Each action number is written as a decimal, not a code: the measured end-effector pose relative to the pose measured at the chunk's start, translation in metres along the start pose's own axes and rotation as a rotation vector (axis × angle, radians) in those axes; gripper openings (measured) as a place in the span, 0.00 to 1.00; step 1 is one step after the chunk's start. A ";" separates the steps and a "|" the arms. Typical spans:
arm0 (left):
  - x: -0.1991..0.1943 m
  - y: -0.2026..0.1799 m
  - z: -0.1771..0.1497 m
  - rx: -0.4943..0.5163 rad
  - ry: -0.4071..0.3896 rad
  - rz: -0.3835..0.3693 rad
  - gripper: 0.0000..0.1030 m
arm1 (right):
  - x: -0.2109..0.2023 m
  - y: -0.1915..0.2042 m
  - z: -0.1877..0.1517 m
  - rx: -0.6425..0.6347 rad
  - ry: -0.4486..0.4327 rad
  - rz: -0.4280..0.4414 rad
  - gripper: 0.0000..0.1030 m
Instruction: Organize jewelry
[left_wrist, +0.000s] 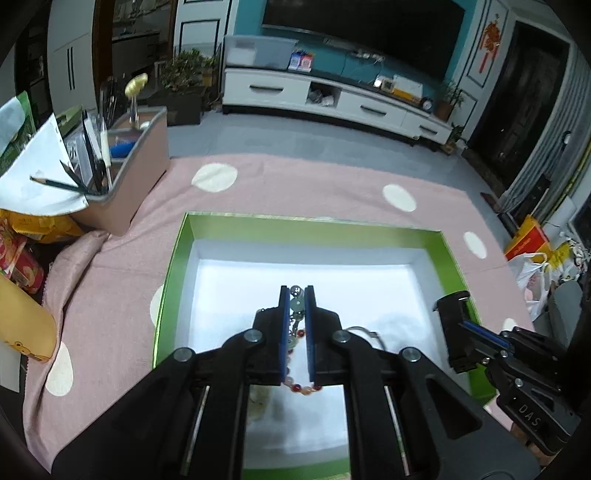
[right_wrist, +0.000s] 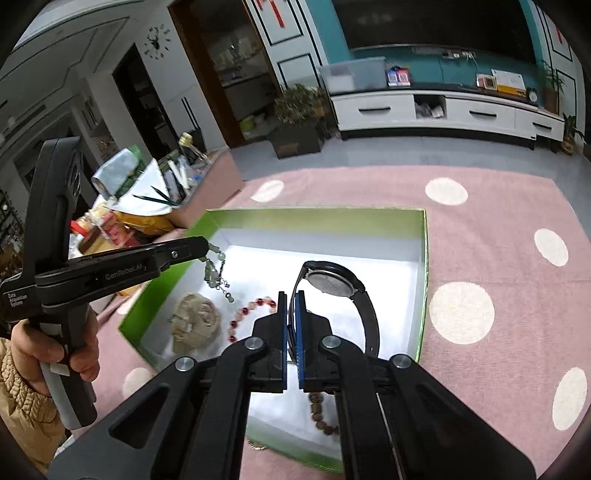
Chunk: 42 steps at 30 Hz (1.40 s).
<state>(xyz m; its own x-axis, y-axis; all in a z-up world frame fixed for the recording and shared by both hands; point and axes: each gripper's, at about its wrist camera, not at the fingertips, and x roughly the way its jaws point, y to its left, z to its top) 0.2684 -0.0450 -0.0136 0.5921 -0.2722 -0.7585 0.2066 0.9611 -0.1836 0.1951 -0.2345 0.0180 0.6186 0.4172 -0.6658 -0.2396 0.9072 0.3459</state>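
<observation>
Watch (right_wrist: 334, 284) between right tongs (right_wrist: 291, 295)

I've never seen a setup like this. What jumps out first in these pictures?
Two black hand-held claws meet over a green-rimmed box with a white floor, on a pink polka-dot cloth. The left claw pinches a pale green bead bracelet that dangles over the box; the right claw grips a black wristwatch by its strap. A red bead bracelet already lies inside.

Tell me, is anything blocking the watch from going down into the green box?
Nothing visible. The right gripper holds the black watch over bare white floor of the green box. The red bead bracelet and woven piece lie off to the left.
</observation>
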 end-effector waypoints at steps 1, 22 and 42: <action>0.007 0.002 0.000 -0.004 0.013 0.007 0.07 | 0.004 -0.001 0.000 0.004 0.011 -0.008 0.03; 0.034 0.018 -0.005 -0.028 0.079 0.076 0.07 | 0.034 -0.013 0.001 0.031 0.104 -0.095 0.08; -0.033 0.008 -0.012 0.007 -0.029 0.070 0.60 | -0.038 -0.005 -0.012 0.065 -0.021 -0.091 0.38</action>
<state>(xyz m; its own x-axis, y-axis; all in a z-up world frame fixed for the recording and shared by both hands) 0.2410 -0.0277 0.0026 0.6272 -0.2060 -0.7511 0.1698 0.9774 -0.1262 0.1641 -0.2542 0.0337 0.6512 0.3315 -0.6827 -0.1329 0.9355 0.3275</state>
